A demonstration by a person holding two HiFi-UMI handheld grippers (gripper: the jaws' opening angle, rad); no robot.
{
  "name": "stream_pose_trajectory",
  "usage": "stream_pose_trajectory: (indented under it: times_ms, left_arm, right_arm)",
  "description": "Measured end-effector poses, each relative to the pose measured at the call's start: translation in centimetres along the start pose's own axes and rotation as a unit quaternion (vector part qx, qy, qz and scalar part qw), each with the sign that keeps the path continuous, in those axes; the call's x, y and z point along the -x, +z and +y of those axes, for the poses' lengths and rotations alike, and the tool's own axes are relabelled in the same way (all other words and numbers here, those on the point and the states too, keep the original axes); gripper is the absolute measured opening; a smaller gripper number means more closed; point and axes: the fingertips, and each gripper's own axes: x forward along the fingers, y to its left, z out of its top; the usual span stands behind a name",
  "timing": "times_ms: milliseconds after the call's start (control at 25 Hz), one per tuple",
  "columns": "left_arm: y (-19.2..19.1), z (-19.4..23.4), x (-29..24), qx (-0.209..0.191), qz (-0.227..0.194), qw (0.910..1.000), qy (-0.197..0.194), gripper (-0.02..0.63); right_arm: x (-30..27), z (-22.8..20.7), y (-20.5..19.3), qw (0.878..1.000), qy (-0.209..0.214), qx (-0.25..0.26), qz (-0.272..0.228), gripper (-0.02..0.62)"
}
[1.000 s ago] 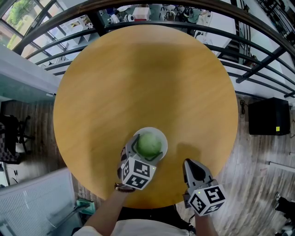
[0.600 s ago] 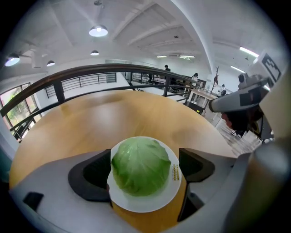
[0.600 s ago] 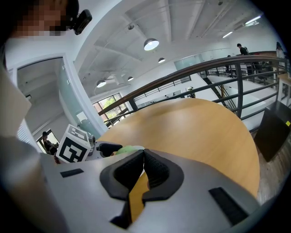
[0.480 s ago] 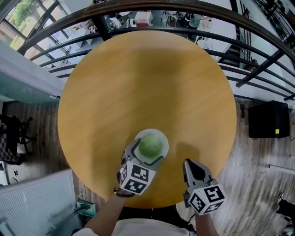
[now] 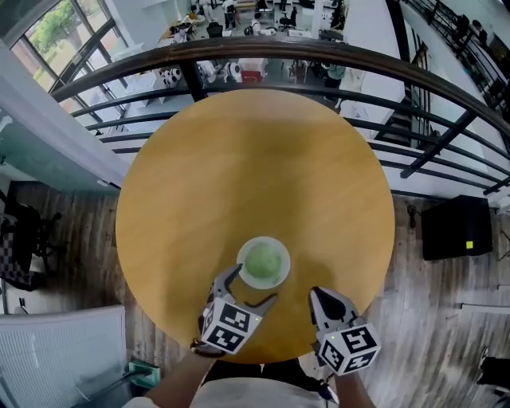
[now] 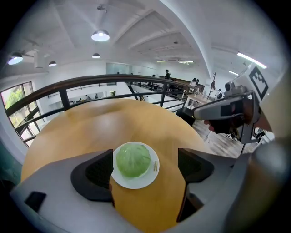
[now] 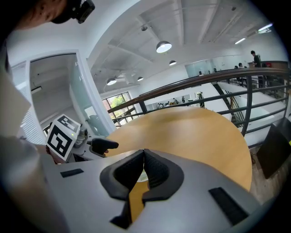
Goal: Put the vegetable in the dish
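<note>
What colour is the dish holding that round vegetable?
White; the dish shows best in the left gripper view.

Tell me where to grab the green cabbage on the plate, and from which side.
Grip the cabbage across its widest middle, coming down from above. It is a round dome sitting in the white plate, so a low approach would likely hit the rim. The open left gripper is nearest.

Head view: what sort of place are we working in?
Probably a mezzanine in an open-plan office: the round wooden table sits beside a curved dark metal railing, office desks and chairs show beyond it, and a large window is at upper left.
</note>
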Motion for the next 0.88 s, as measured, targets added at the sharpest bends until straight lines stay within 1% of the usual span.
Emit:
stream_pose_trajectory:
  times_ms: [120, 200, 360, 480, 640, 880]
  left_arm:
    - [0.0, -1.1, 2.3, 0.003, -0.002, 1.0, -0.003, 0.465]
    - [0.4, -1.7, 4.0, 0.006, -0.012, 0.9999, -0.002, 0.451]
    - [-0.1, -2.9, 7.1, 0.004, -0.019, 0.9997, 0.011, 0.334]
    - [0.2, -3.4, 9.0, 0.017, -0.03, 0.9992, 0.018, 0.271]
    - [0.4, -3.4, 11.2, 0.04, -0.047, 0.9973, 0.04, 0.154]
    - [1.0, -4.1, 14.6, 0.067, -0.079, 0.9932, 0.053, 0.072]
  right_arm:
    - [1.4, 0.8, 0.0, 1.0, 0.005, 0.012, 0.006, 0.025]
    - [2.3, 1.4, 0.3, 1.0, 0.006, 0.018, 0.009, 0.025]
    - [4.0, 2.6, 0.5, 0.999, 0.007, 0.037, 0.017, 0.025]
    - [5.1, 3.4, 0.7, 0.999, 0.01, 0.043, 0.013, 0.025]
    - [6.1, 4.4, 0.7, 0.998, 0.012, 0.052, 0.012, 0.025]
    - [7.5, 6.9, 0.6, 0.998, 0.023, 0.059, 0.008, 0.025]
